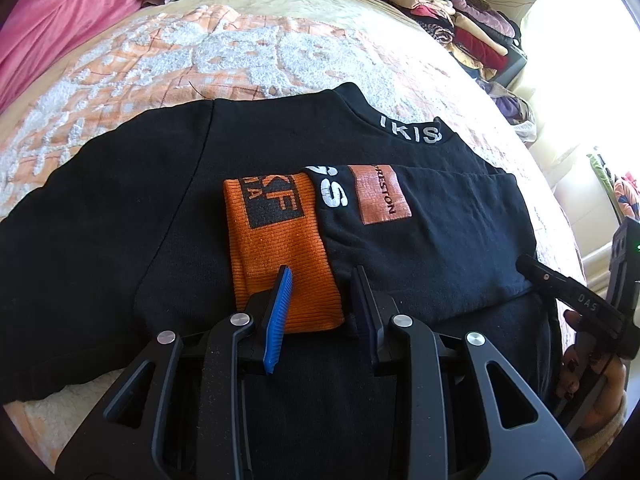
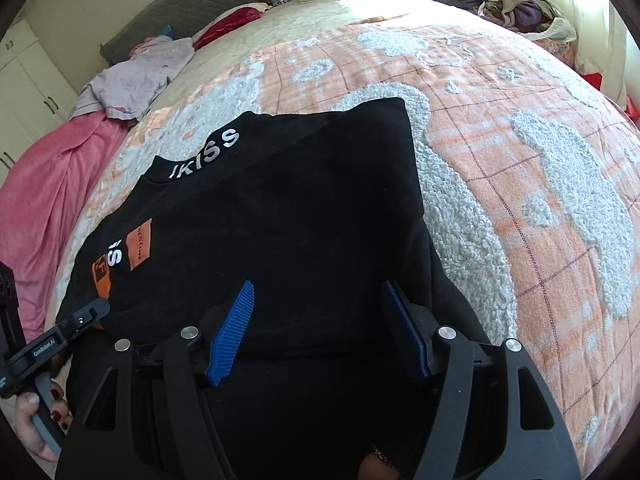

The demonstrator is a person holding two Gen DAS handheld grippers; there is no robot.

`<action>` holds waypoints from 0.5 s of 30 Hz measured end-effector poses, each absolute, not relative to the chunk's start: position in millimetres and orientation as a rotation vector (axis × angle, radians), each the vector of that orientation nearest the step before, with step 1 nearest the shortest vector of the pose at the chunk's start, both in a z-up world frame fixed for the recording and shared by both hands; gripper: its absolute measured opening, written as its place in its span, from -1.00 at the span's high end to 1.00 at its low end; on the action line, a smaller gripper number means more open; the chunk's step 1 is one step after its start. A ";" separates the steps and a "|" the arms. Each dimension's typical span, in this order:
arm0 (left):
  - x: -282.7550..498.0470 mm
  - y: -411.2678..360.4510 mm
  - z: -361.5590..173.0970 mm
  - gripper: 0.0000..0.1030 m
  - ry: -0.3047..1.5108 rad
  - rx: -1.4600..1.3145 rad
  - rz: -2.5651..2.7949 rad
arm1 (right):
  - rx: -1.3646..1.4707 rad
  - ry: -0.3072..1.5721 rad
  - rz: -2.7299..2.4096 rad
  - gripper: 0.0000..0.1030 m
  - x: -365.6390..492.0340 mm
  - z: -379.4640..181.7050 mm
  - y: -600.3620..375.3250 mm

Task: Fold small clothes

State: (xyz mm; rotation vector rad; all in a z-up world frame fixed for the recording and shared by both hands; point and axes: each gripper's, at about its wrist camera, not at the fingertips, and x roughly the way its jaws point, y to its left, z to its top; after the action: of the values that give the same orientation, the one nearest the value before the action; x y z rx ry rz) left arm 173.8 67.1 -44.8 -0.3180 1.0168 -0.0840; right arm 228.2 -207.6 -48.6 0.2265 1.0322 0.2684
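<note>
Bed [image 2: 520, 160], orange-white blanket; on it black sweatshirt [image 2: 280, 220], pink sheet [image 2: 48, 208].

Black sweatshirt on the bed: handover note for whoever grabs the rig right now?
Left hand-held gripper: jaws narrowly apart over the orange cuff, pads not pressing on anything, nothing held.
Right hand-held gripper: jaws wide and opening, above the sweatshirt's right side, nothing between them.
Black sweatshirt: flat on the orange-and-white blanket, collar away from you.
Done: one sleeve is folded across the chest, cuff near the middle.
Left: the other sleeve lies spread out; fold it in, then fold the body up.
Piles of other clothes sit at the far side of the bed.
</note>
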 end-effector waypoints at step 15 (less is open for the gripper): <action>166.7 69.4 -40.5 0.43 1.005 -0.325 -0.076 | 0.269 0.990 0.288 -0.42 201.6 -26.3 -211.7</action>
State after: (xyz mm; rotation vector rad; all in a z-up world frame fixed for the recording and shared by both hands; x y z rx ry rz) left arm 166.7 69.4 -40.5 -0.3249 1.0055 -0.0763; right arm 201.6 -211.7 -26.2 0.2695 0.9901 0.2880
